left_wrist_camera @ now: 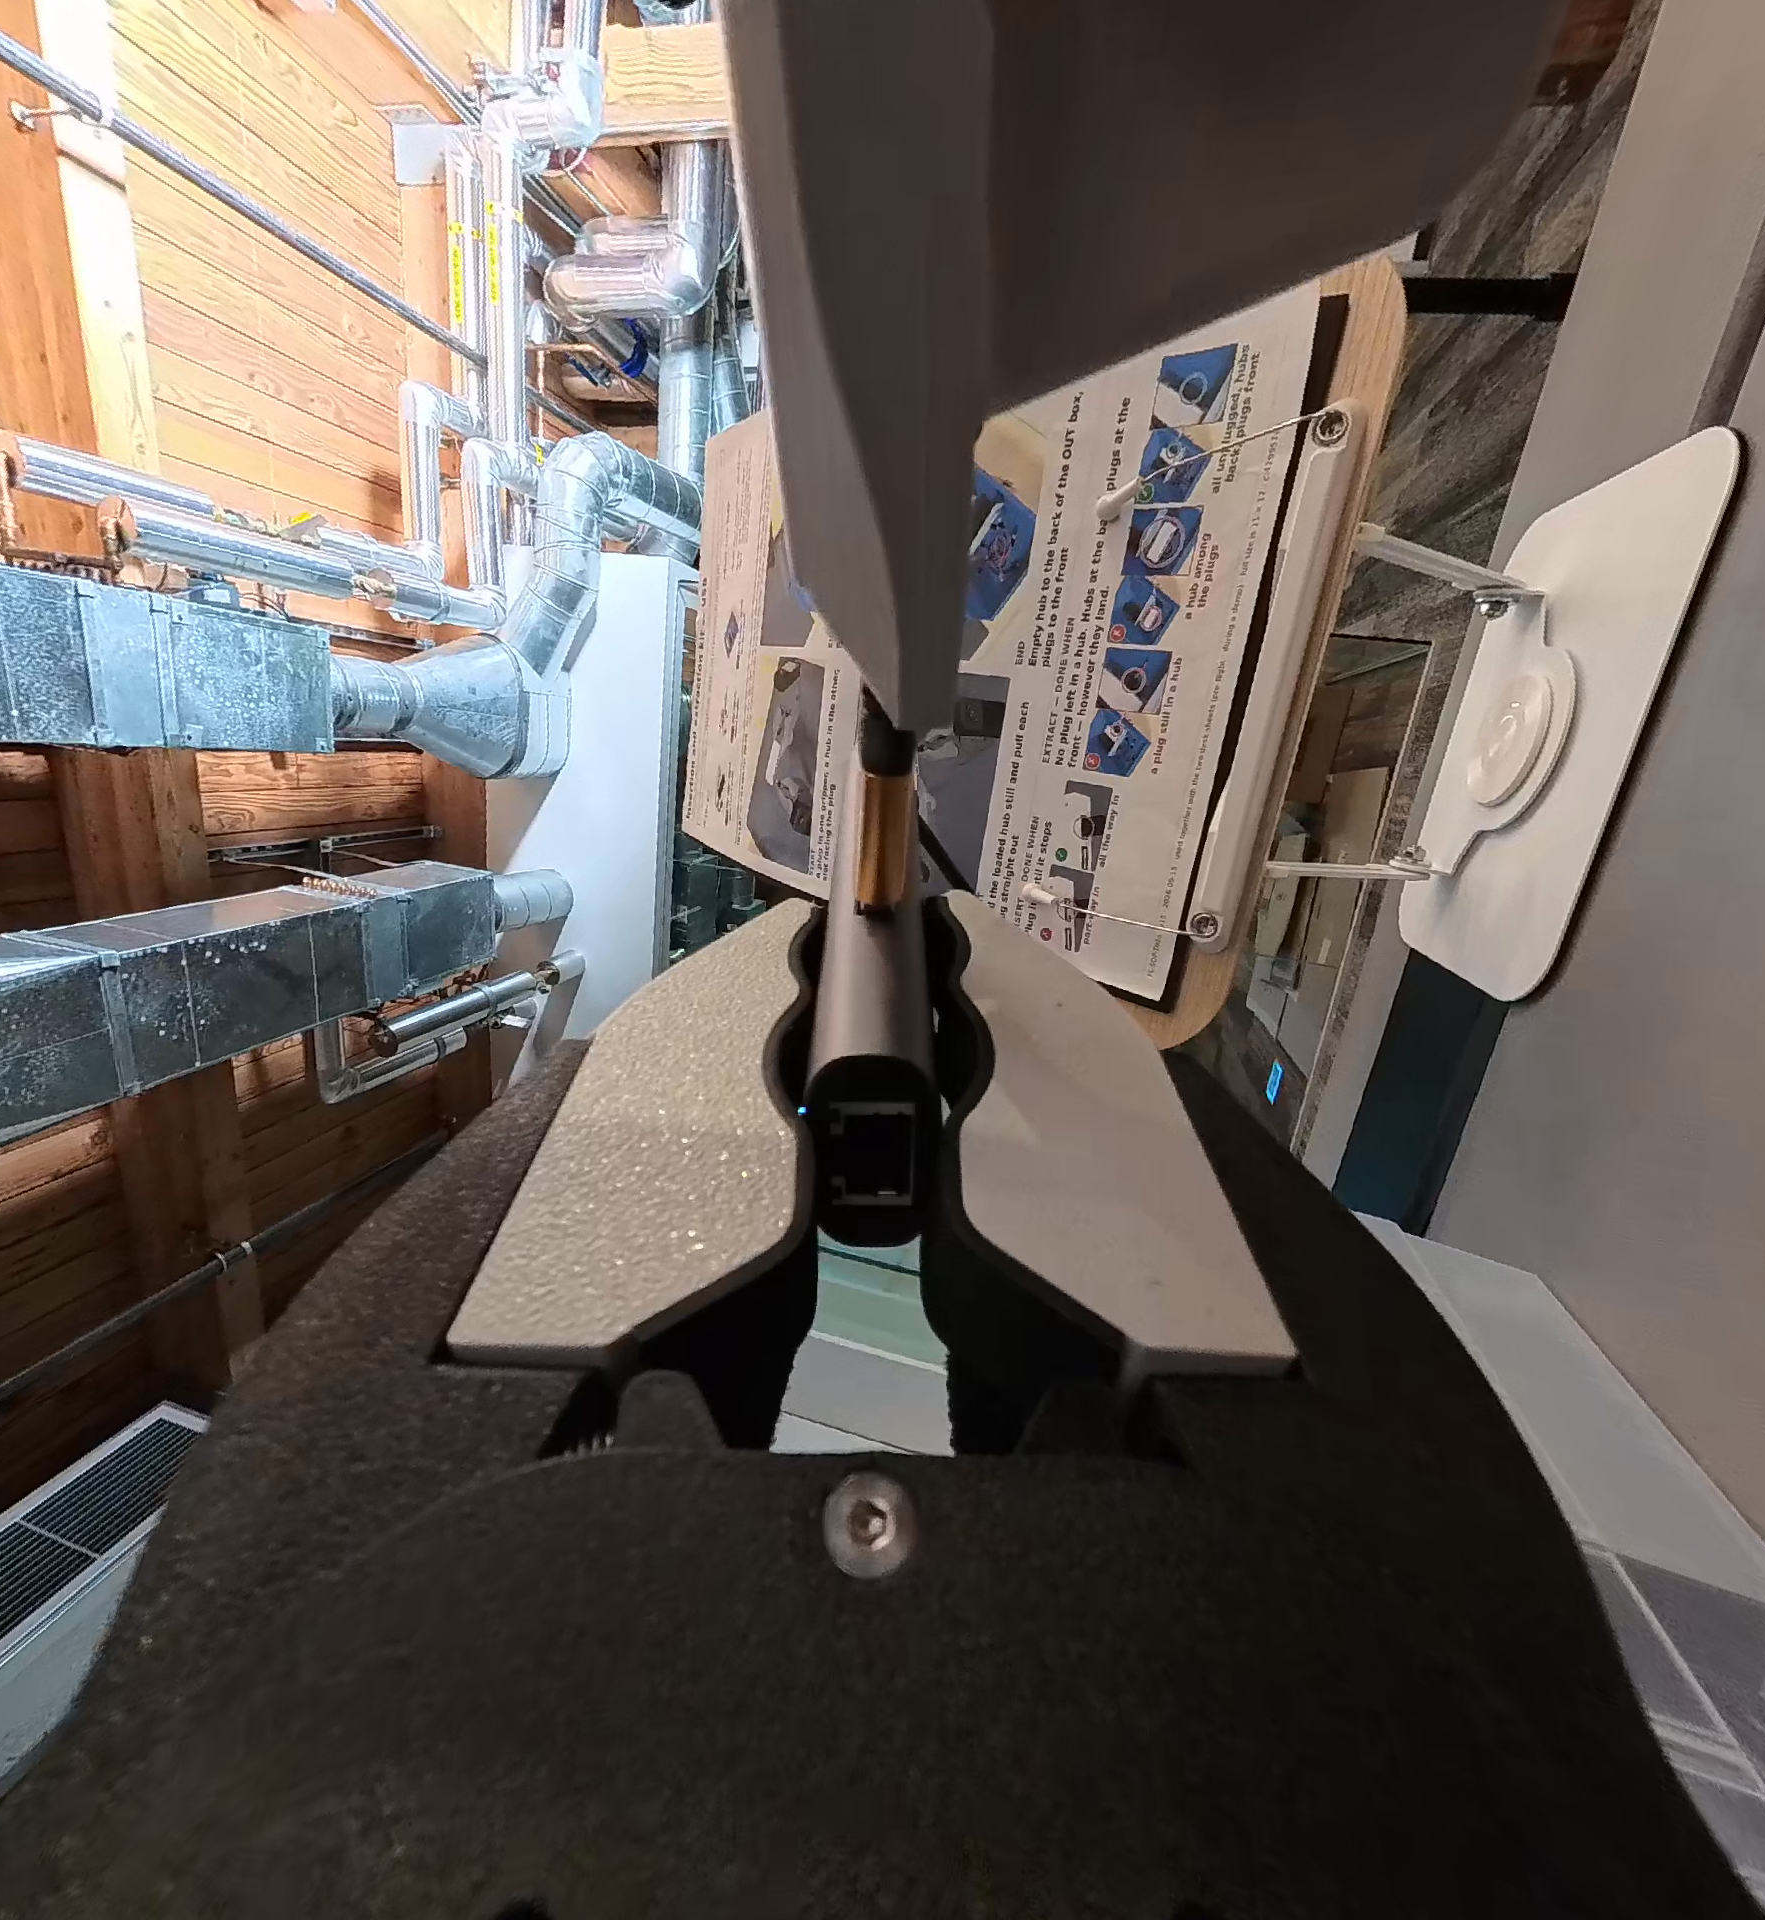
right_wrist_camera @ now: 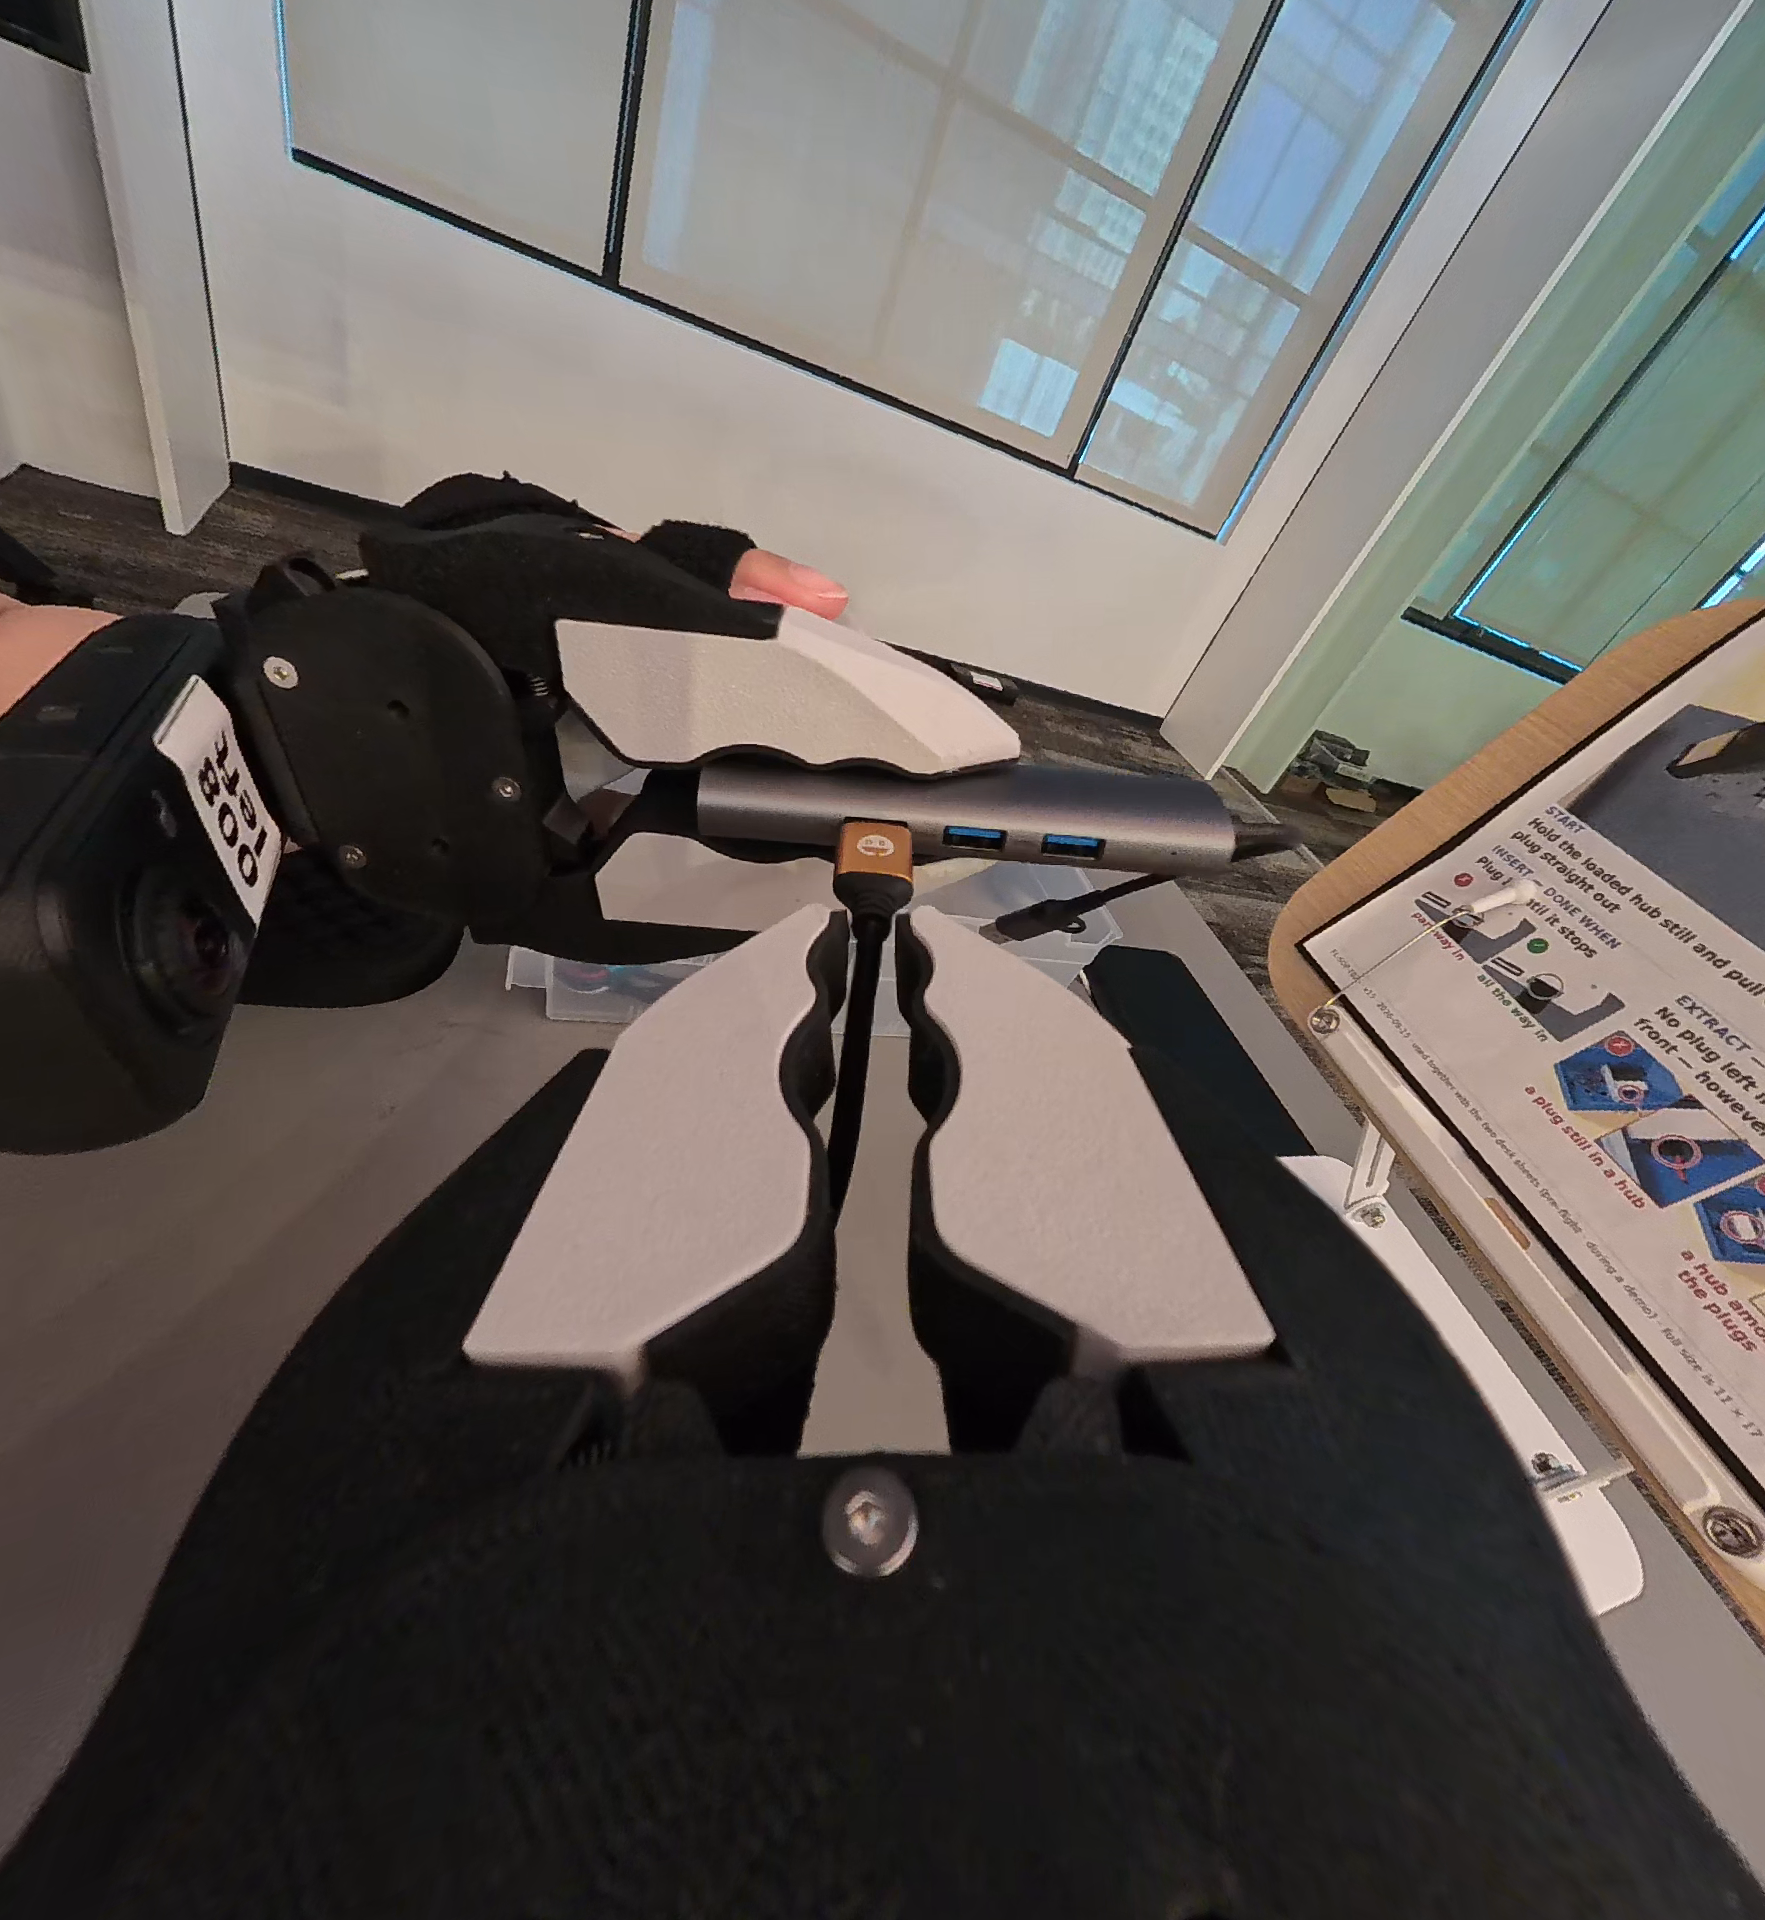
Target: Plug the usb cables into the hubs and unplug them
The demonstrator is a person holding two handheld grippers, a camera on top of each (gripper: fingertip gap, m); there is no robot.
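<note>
Clamping the hub (right_wrist_camera: 961, 816), left gripper (right_wrist_camera: 784, 769) faces right gripper (right_wrist_camera: 873, 935) pinching the cable (right_wrist_camera: 852, 1039)

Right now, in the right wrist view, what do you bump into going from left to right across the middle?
Black camera → left gripper clamped on the grey hub → orange plug in the hub's side → two blue ports → wooden board with the instruction sheet.
</note>
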